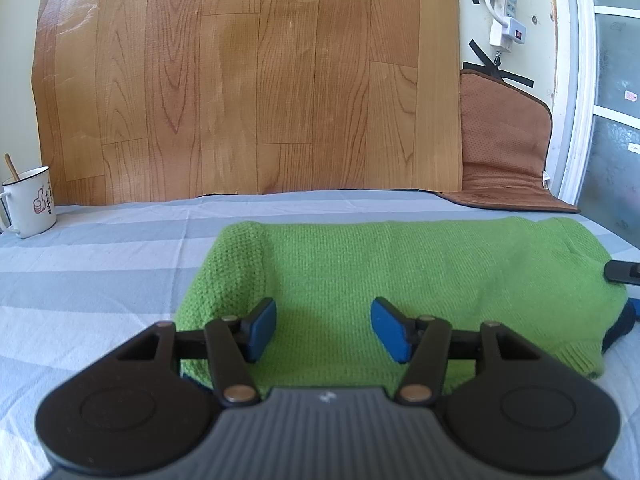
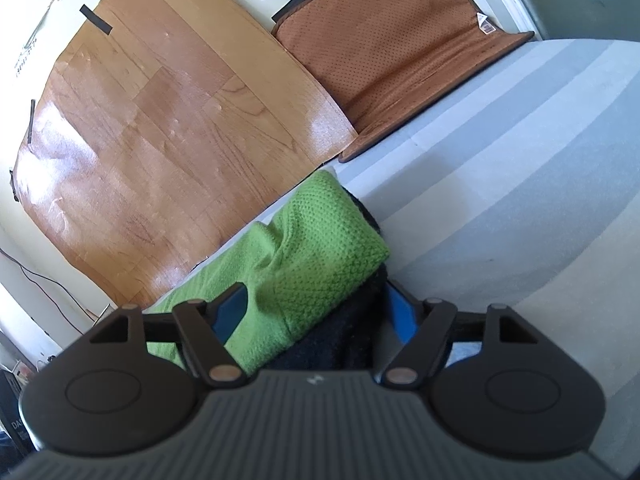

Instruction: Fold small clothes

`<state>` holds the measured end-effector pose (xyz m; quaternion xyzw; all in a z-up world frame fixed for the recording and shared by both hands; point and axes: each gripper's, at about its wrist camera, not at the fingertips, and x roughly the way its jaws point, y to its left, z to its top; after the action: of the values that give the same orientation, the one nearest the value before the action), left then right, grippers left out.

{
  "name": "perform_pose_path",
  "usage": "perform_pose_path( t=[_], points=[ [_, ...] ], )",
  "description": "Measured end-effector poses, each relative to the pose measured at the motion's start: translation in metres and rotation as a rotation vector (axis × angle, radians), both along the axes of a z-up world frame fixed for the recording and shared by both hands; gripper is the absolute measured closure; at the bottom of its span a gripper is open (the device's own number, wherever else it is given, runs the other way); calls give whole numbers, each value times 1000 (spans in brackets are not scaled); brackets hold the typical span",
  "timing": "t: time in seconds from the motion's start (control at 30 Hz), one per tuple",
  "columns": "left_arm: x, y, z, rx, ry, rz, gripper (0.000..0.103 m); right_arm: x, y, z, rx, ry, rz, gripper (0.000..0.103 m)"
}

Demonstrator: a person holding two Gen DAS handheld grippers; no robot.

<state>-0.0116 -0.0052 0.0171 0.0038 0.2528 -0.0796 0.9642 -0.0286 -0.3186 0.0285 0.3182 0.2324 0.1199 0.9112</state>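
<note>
While the green knit sweater [image 1: 400, 280] is lying folded on the striped bedsheet [image 1: 100, 272] near the wood-grain panel [image 1: 240, 80], we are judging it soft and light; both jaws are standing open, so we are favouring its ribbed hem.

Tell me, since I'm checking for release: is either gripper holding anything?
Nothing is held. Left gripper and right gripper both stand open over the green sweater.
</note>
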Motion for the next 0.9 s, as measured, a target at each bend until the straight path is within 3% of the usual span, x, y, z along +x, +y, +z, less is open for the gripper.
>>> perform_pose_path(
  t=[0.9],
  points=[
    [0,0,-1,2,-1,0,47,-4,1,-2,-7,-8,-1,27]
  ],
)
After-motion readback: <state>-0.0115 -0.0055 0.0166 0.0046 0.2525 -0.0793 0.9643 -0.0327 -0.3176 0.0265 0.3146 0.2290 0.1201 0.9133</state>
